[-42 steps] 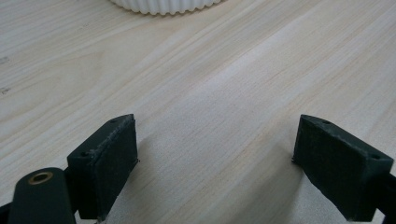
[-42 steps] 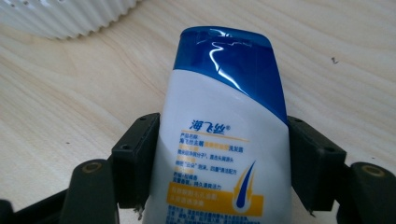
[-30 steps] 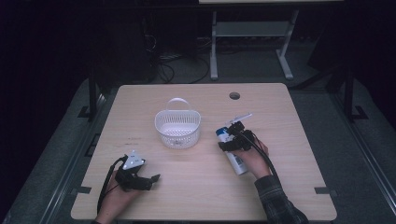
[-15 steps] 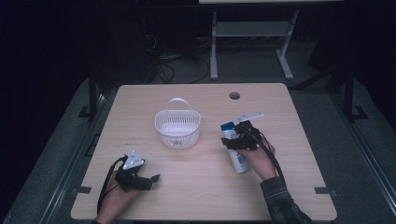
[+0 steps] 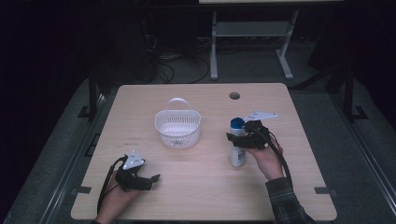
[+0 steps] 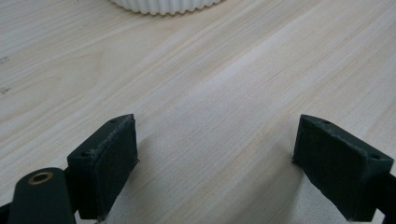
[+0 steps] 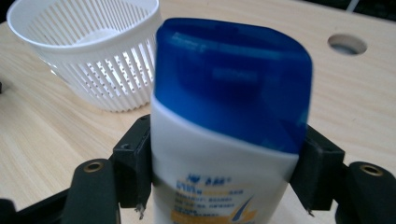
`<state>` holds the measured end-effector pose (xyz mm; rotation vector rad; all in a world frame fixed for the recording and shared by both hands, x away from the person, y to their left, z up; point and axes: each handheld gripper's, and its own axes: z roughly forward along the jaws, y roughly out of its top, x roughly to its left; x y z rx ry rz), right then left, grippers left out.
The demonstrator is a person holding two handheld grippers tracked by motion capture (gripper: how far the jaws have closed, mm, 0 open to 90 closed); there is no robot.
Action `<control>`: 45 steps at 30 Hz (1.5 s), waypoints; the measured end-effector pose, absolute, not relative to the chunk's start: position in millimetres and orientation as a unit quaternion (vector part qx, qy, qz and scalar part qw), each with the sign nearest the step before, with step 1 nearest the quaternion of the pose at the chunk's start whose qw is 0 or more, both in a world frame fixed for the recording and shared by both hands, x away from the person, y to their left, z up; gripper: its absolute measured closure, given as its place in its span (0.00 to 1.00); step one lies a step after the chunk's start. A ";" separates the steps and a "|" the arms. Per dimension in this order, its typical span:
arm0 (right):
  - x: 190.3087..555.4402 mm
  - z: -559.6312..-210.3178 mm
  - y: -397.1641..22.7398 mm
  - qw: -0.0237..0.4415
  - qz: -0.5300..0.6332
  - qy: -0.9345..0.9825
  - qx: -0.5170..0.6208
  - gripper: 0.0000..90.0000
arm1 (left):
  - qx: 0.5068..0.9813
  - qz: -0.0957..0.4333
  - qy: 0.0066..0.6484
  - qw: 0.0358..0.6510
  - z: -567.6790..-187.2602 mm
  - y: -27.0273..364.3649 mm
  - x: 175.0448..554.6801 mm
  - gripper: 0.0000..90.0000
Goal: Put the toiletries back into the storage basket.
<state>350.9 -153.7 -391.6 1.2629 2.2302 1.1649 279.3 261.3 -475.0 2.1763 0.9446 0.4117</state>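
The right gripper (image 5: 239, 138) pinches a white bottle (image 5: 237, 150), blue cap pointing to twelve o'clock, basket (image 5: 178, 128) at nine o'clock; left gripper (image 5: 150, 179) spread wide.

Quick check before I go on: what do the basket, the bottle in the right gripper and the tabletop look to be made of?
Basket: white moulded plastic by the look, with thin slotted ribs and a matte finish.
Bottle: smooth white plastic body with a printed label and a glossy blue cap that catches the light; the right gripper is clamped on it.
Tabletop: pale wood grain, low sheen; probably laminate or veneer, cannot tell which.
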 end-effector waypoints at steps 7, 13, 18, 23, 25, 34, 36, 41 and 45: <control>345.1 -387.0 -159.5 0.188 0.438 0.768 0.428 0.37 | 0.843 0.160 0.367 0.360 -475.1 261.0 279.2 0.14; 341.0 -383.9 -162.9 0.197 0.451 0.765 0.417 0.37 | 0.843 0.160 0.366 0.359 -475.1 261.2 279.3 0.14; 335.9 -382.2 -167.9 0.200 0.453 0.766 0.410 0.37 | 0.844 0.160 0.366 0.358 -474.9 261.3 279.3 0.14; 332.1 -379.8 -173.4 0.205 0.459 0.763 0.407 0.37 | 0.843 0.160 0.367 0.360 -475.2 261.1 279.4 0.14; 331.5 -377.8 -174.3 0.208 0.462 0.762 0.403 0.37 | 0.843 0.160 0.367 0.360 -475.2 261.1 279.4 0.14; 330.7 -367.2 -166.7 0.220 0.469 0.764 0.384 0.37 | 0.844 0.160 0.366 0.359 -475.1 261.3 279.5 0.14; 331.7 -364.4 -163.8 0.220 0.470 0.765 0.381 0.37 | 0.843 0.160 0.366 0.360 -475.1 261.2 279.4 0.14; 334.1 -356.0 -157.4 0.220 0.476 0.765 0.374 0.37 | 0.842 0.161 0.367 0.360 -475.3 261.1 279.4 0.14; 337.4 -351.5 -151.9 0.214 0.477 0.768 0.371 0.37 | 0.842 0.160 0.367 0.361 -475.4 261.0 279.3 0.14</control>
